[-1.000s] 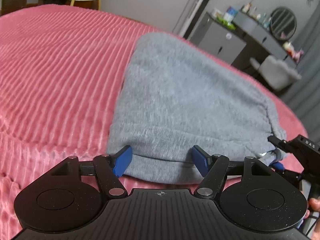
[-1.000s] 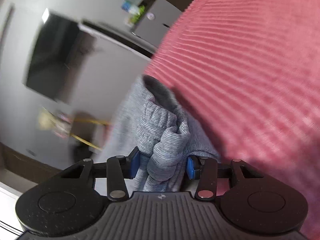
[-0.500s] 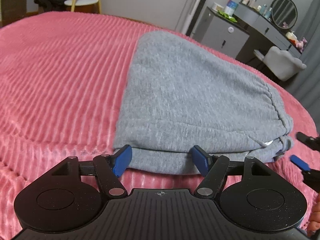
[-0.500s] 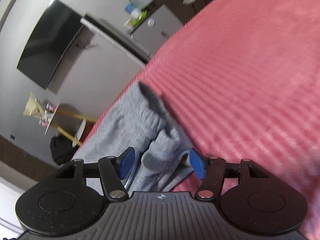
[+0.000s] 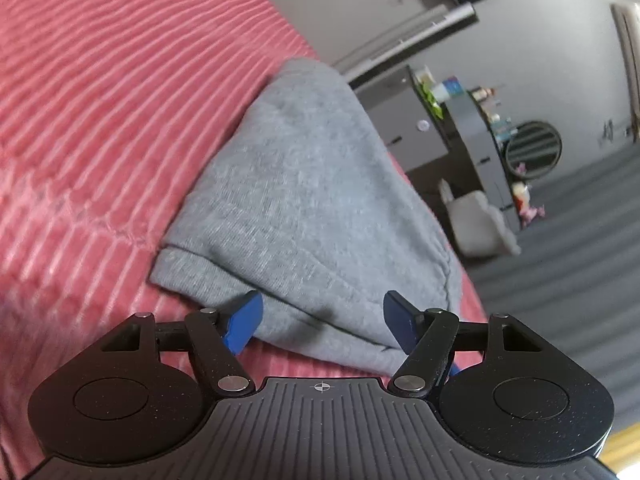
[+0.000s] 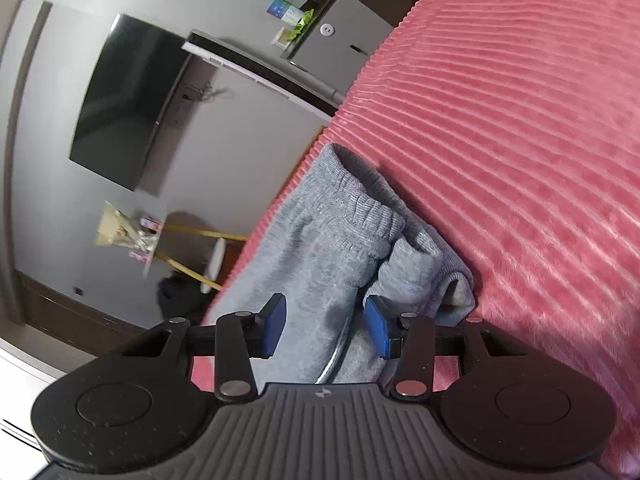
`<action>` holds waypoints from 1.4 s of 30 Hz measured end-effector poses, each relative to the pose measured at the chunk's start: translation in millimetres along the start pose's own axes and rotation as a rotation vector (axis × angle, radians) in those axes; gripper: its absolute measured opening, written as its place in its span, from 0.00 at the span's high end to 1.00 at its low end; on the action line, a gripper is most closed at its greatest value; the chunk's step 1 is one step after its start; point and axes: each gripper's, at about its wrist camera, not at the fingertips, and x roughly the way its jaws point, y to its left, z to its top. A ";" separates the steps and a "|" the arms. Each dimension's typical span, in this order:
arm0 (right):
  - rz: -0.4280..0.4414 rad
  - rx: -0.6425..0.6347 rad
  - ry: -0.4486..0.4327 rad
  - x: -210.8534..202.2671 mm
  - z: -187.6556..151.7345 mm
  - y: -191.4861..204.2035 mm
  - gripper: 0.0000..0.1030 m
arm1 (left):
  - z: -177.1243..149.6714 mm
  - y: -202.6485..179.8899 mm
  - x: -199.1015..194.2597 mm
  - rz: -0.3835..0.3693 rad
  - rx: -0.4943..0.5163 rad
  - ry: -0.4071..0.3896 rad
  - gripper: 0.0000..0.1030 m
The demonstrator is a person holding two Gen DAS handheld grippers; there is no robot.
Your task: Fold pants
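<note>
Presently the left tongs (image 5: 322, 322) stand apart, straddling the near hem of the folded grey pants (image 5: 304, 200) at lower centre, gripping nothing. The right tongs (image 6: 326, 326) have just been closing; cloth lies between the pads, contact uncertain. The pants lie on the pink bedspread (image 5: 100, 100). Folding appears nearly complete; next, square the bundle's edges.

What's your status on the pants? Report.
Left gripper open, straddling pants edge. Right gripper just closing, fabric between fingers, grip unclear. Nothing blocking.
</note>
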 end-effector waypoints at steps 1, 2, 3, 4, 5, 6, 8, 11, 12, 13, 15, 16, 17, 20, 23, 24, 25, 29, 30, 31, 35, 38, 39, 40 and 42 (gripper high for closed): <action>-0.001 0.008 -0.006 2.0 1.3 -0.9 0.57 | 0.7 2.7 2.1 -0.014 -0.036 0.018 0.29; -0.001 0.016 -0.013 3.0 3.0 -1.7 0.57 | 4.3 6.3 2.8 -0.036 -0.064 0.029 0.29; -0.004 0.028 -0.013 3.8 4.2 -1.7 0.57 | 5.3 7.4 3.6 -0.070 -0.081 0.028 0.27; 0.000 0.036 -0.020 5.7 4.6 -0.6 0.56 | 7.1 8.2 5.2 -0.080 -0.095 0.021 0.26; 0.001 0.035 -0.025 7.1 4.1 0.3 0.55 | 10.3 10.3 7.2 -0.072 -0.113 0.012 0.26; -0.002 0.035 -0.027 10.1 4.7 1.3 0.55 | 13.0 13.8 10.0 -0.066 -0.147 -0.004 0.26; 0.006 0.052 -0.033 15.2 4.9 -1.5 0.55 | 15.8 26.3 16.1 -0.062 -0.234 -0.028 0.26; 0.029 0.096 -0.026 23.0 8.9 -9.5 0.55 | 13.1 41.3 18.9 -0.091 -0.370 -0.043 0.27; 0.041 0.115 -0.018 25.3 9.6 -12.5 0.55 | 11.3 41.1 17.5 -0.100 -0.377 -0.044 0.27; 0.044 0.126 -0.016 26.3 10.1 -14.0 0.57 | 10.0 38.8 16.6 -0.095 -0.355 -0.036 0.27; 0.049 0.120 -0.020 26.9 9.8 -14.8 0.57 | 8.2 36.1 14.0 -0.074 -0.307 -0.013 0.27; 0.042 0.115 -0.023 28.0 9.4 -14.7 0.58 | 8.3 36.0 12.5 -0.072 -0.287 -0.014 0.28; 0.040 0.111 -0.026 28.9 9.2 -14.5 0.59 | 7.9 37.4 11.1 -0.062 -0.283 -0.016 0.28; 0.022 0.096 -0.030 33.1 9.1 -13.4 0.63 | 8.6 45.8 5.9 -0.075 -0.347 -0.027 0.28; 0.012 0.090 -0.023 34.7 10.8 -12.2 0.64 | 11.6 49.1 3.6 -0.044 -0.336 -0.053 0.28; 0.008 0.093 -0.021 35.4 11.5 -12.5 0.64 | 13.2 50.7 4.8 -0.039 -0.345 -0.063 0.28; 0.008 0.100 -0.019 36.2 12.0 -13.2 0.64 | 15.1 52.4 7.2 -0.042 -0.363 -0.072 0.28; 0.009 0.124 -0.022 40.5 13.2 -14.5 0.62 | 23.9 55.2 16.7 -0.074 -0.428 -0.110 0.28; 0.009 0.114 -0.018 41.4 13.7 -13.4 0.61 | 25.6 54.6 18.5 -0.083 -0.432 -0.125 0.29; 0.012 0.097 -0.012 42.1 14.7 -11.7 0.59 | 26.4 54.6 19.5 -0.088 -0.437 -0.138 0.34; -0.025 0.031 -0.002 43.8 17.4 -6.1 0.80 | 26.1 55.8 17.0 -0.041 -0.406 -0.163 0.81; -0.045 -0.005 -0.001 40.9 16.8 -4.6 0.81 | 25.7 57.2 9.5 -0.036 -0.344 -0.164 0.88; -0.056 -0.030 -0.003 37.9 16.4 -0.7 0.81 | 25.3 56.3 6.0 -0.041 -0.330 -0.169 0.89; -0.059 -0.048 -0.005 34.3 15.9 3.7 0.81 | 24.8 53.4 0.9 -0.053 -0.304 -0.176 0.89; -0.028 -0.071 -0.017 22.7 15.0 10.5 0.81 | 21.9 47.6 -11.6 -0.076 -0.231 -0.196 0.89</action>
